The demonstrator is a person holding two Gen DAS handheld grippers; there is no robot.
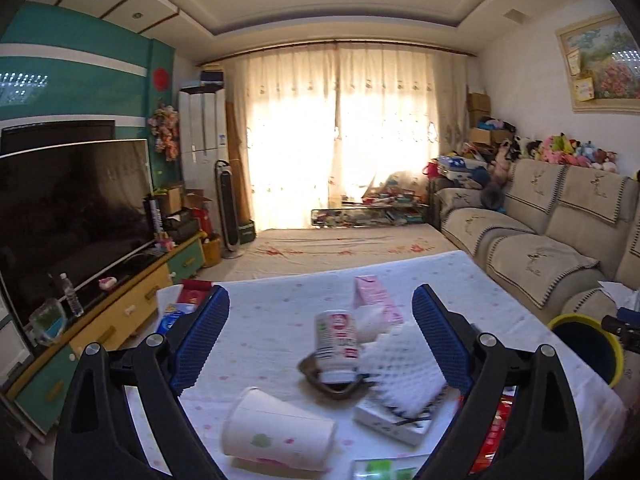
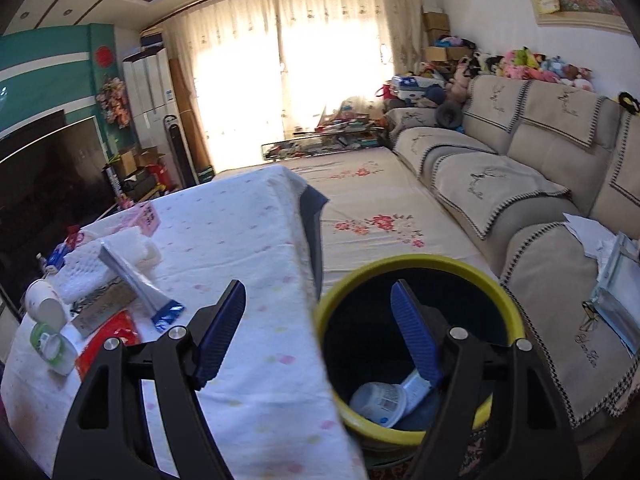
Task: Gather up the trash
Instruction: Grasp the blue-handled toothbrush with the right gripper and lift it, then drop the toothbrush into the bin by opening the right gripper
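Trash on the table (image 1: 280, 320): a small bottle (image 1: 336, 344) stands, blurred but seemingly upright, dead ahead between my left gripper (image 1: 320, 332)'s wide jaws. My right gripper (image 2: 320, 332), also wide and empty, hovers over the yellow bin (image 2: 400, 268).

the left tool (image 1: 320, 340) has two black plastic arms with long holes cut in them. round silver screws sit at the joints. its fingers (image 1: 202, 338) are covered in bright blue pads with tiny bumps, and the pad edges look like little teeth. the right tool (image 2: 322, 332) looks the same: black arms, silver screws, blue ridged fingers (image 2: 414, 332).
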